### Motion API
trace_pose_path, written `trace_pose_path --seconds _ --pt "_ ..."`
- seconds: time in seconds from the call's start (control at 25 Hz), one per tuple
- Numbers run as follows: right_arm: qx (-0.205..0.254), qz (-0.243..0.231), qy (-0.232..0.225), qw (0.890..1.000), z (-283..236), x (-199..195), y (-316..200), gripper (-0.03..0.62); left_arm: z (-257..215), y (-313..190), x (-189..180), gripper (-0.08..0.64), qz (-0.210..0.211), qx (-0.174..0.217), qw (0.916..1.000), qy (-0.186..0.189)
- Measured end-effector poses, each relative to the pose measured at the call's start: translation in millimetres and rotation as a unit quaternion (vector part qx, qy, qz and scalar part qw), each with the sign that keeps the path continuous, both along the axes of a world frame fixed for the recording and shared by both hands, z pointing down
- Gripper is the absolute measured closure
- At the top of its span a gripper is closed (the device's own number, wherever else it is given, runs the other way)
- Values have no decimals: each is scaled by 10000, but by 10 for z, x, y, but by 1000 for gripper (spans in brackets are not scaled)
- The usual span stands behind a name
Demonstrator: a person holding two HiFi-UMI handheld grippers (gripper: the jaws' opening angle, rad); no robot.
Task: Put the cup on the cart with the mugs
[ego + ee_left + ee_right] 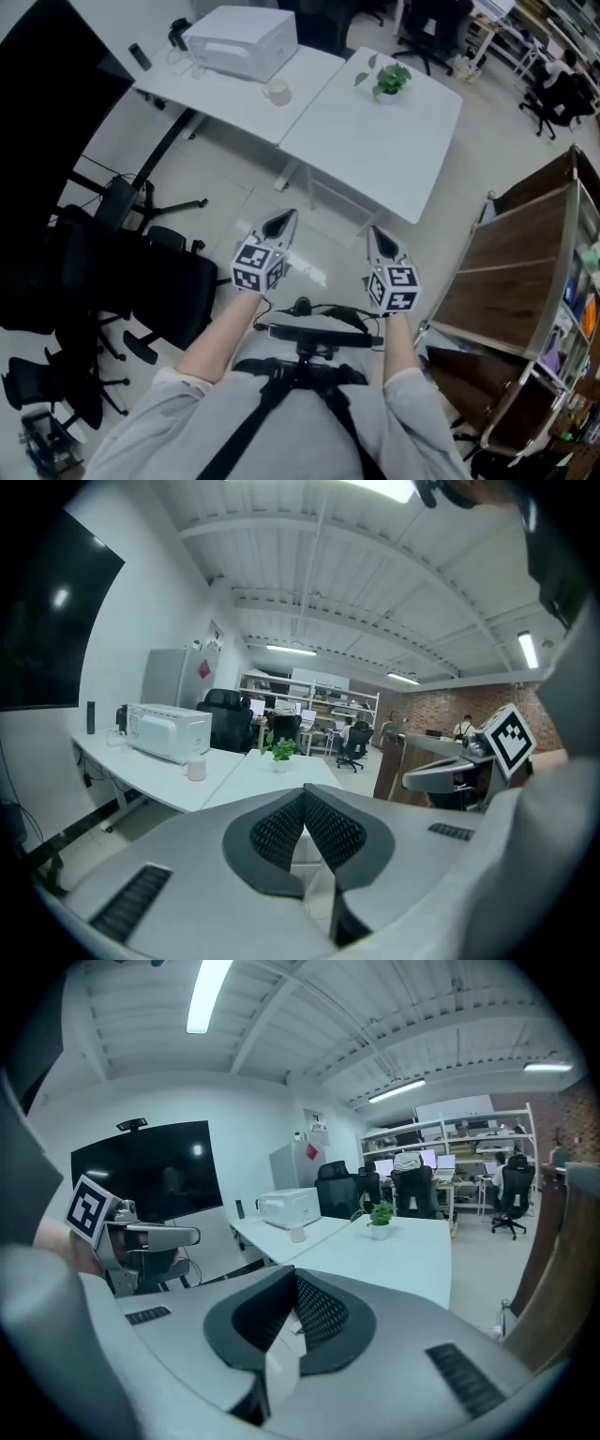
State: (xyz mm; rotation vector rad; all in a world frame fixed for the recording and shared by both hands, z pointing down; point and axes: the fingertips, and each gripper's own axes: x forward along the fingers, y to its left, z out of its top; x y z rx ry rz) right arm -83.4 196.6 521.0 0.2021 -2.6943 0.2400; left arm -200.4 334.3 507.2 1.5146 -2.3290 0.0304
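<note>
Table (225, 94) with cup (277, 92) beyond left tongs (286, 217), right tongs (373, 232)

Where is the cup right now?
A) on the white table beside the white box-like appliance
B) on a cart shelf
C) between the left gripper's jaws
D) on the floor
A: the cup stands on the white table next to the white appliance, while the left gripper and right gripper are shut on nothing.

No words, brands or numbers can be read. The left cube (258, 265) and right cube (394, 286) bear only black-and-white square patterns. The red sticker (203, 668) on the far cabinet (167, 679) is too small to read.
</note>
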Motion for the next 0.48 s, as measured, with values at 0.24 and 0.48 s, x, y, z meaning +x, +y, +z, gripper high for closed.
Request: trace_pose_path --seconds 0.24,0.48 --pt "29 -328 59 9994 -25 -541 280 584 53 243 -403 555 -213 4 9998 50" --pt "23 -749 281 9968 118 -982 414 584 203 310 -788 555 -514 43 9984 243"
